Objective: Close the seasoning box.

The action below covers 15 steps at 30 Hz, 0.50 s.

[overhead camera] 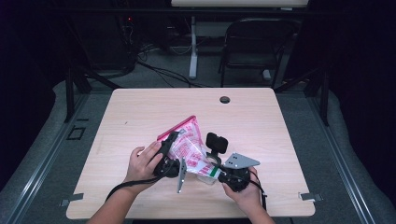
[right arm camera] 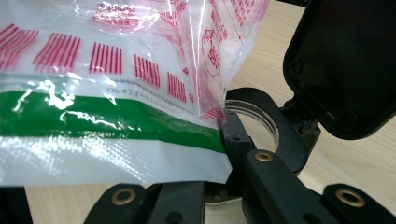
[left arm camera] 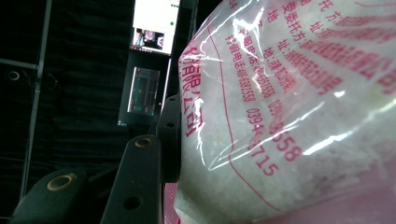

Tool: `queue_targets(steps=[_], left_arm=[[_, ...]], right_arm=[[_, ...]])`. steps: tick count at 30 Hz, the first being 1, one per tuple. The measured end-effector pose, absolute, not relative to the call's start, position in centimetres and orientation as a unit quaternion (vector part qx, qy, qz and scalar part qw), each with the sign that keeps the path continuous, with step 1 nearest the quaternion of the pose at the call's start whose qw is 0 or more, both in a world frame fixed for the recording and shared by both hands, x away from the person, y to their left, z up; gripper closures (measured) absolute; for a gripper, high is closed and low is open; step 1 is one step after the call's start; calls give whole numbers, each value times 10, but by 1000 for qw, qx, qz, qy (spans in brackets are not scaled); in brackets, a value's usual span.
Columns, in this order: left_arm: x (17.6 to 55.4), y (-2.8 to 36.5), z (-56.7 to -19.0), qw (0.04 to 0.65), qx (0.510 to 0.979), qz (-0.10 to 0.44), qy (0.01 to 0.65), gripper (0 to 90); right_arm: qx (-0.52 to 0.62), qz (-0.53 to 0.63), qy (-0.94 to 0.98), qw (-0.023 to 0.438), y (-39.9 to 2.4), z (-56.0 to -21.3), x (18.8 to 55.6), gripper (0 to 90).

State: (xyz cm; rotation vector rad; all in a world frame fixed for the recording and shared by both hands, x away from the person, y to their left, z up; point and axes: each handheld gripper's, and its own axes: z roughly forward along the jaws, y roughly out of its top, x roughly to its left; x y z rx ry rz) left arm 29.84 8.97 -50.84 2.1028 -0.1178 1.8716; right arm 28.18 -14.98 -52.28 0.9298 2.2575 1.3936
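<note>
The plastic bag [overhead camera: 186, 142] is clear, printed in red, with white grains inside and a green band along 1 edge. In the high view it is held up over the near middle of the table [overhead camera: 140, 107], tilted, with a red-edged corner pointing toward 11 o'clock and its green-banded end low toward 5 o'clock.

The left gripper [overhead camera: 169, 148] meets the bag from 9 o'clock. In the left gripper view the bag [left arm camera: 299, 112] bulges against the black jaw at 7 o'clock, pressed to its pad; the other jaw is hidden behind the bag. So this gripper is clamped on the bag's full part, its jaws held fairly wide by the contents. The left hand [overhead camera: 142, 164] wraps the gripper's body at 8 o'clock from the bag.

The right gripper [overhead camera: 215, 171] sits at the bag's 5 o'clock end. In the right gripper view the green-banded edge [right arm camera: 112, 119] crosses from 9 o'clock to the middle and ends between the 2 black jaws, which are pinched tight on that thin edge. The right hand [overhead camera: 243, 189] holds the gripper from 6 o'clock.

Just past the jaws in that view stands a round jar [right arm camera: 259, 119] with its mouth open, and its black flip lid [right arm camera: 345, 60] stands up at 2 o'clock. In the high view the jar [overhead camera: 214, 161] sits on the table under the bag's low end, its lid [overhead camera: 217, 142] at 12 o'clock.
</note>
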Motion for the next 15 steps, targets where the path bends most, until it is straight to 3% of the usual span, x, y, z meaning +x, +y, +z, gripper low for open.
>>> queue_targets(steps=[15], left_arm=[[296, 88, -508, 159, 736, 656, -43, 639]], right_arm=[[331, 490, 790, 161, -151, -524, 283, 881]])
